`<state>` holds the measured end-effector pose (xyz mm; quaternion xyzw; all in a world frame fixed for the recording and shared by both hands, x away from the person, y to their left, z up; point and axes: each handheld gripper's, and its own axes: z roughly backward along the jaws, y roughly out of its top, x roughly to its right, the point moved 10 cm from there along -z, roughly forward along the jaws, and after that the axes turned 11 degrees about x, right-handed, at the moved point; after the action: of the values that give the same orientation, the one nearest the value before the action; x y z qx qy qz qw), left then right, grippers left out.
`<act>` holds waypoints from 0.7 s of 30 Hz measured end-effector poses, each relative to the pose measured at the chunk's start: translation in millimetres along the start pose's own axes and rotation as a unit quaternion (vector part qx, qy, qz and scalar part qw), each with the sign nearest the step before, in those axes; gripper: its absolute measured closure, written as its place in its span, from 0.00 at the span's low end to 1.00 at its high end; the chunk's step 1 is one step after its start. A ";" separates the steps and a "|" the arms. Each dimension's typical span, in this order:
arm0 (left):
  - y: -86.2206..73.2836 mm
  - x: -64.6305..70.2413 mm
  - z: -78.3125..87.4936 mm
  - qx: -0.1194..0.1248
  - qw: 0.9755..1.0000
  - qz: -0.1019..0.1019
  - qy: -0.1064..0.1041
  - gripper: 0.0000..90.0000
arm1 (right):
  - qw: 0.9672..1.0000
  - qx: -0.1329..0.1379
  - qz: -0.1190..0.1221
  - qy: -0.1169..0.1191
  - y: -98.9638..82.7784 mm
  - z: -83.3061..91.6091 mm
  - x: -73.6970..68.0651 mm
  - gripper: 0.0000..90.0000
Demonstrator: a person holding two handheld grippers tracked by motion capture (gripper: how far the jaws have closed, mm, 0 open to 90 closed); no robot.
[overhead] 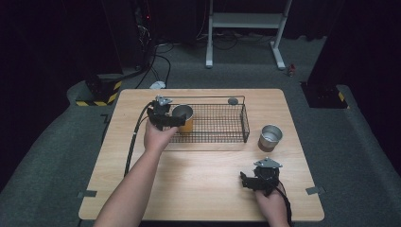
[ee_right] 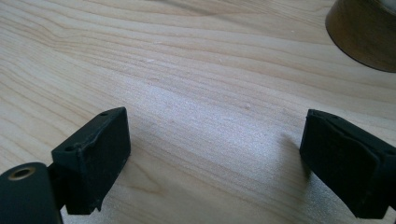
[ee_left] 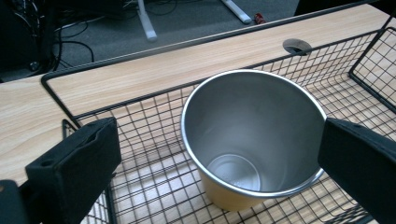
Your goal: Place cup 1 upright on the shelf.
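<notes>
A steel cup with a yellow outside (overhead: 183, 116) stands upright at the left end of the black wire basket (overhead: 222, 124). My left gripper (overhead: 174, 120) is at that cup, open. In the left gripper view the cup (ee_left: 252, 135) sits between the wide-spread jaws of the left gripper (ee_left: 217, 168), well clear of the left one, and I look down into it. A second steel cup (overhead: 270, 137) stands on the table right of the basket. My right gripper (overhead: 246, 180) hovers low over bare wood near the front right, open and holding nothing (ee_right: 222, 154). The second cup's brown side (ee_right: 364, 32) shows up ahead.
The wooden table (overhead: 203, 175) has a round cable hole (overhead: 232, 100) behind the basket. The basket's mesh (ee_left: 154, 116) surrounds the yellow cup. Beyond the table lie grey carpet, cables and a white stand's legs (overhead: 246, 21).
</notes>
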<state>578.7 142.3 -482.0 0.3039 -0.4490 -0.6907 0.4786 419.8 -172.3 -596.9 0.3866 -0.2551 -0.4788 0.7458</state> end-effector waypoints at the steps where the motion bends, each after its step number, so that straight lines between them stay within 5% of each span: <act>1: -0.1 -0.8 0.3 0.001 1.000 0.002 0.001 0.00 | 1.000 0.000 0.000 0.000 0.0 0.0 0.0 0.09; 21: -6.3 -4.0 20.5 0.000 1.000 -0.002 -0.010 0.00 | 1.000 0.000 0.000 0.000 0.0 0.0 0.0 0.09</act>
<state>560.3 153.7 -479.3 0.2978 -0.4535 -0.6943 0.4729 419.8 -172.3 -596.9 0.3867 -0.2551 -0.4788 0.7457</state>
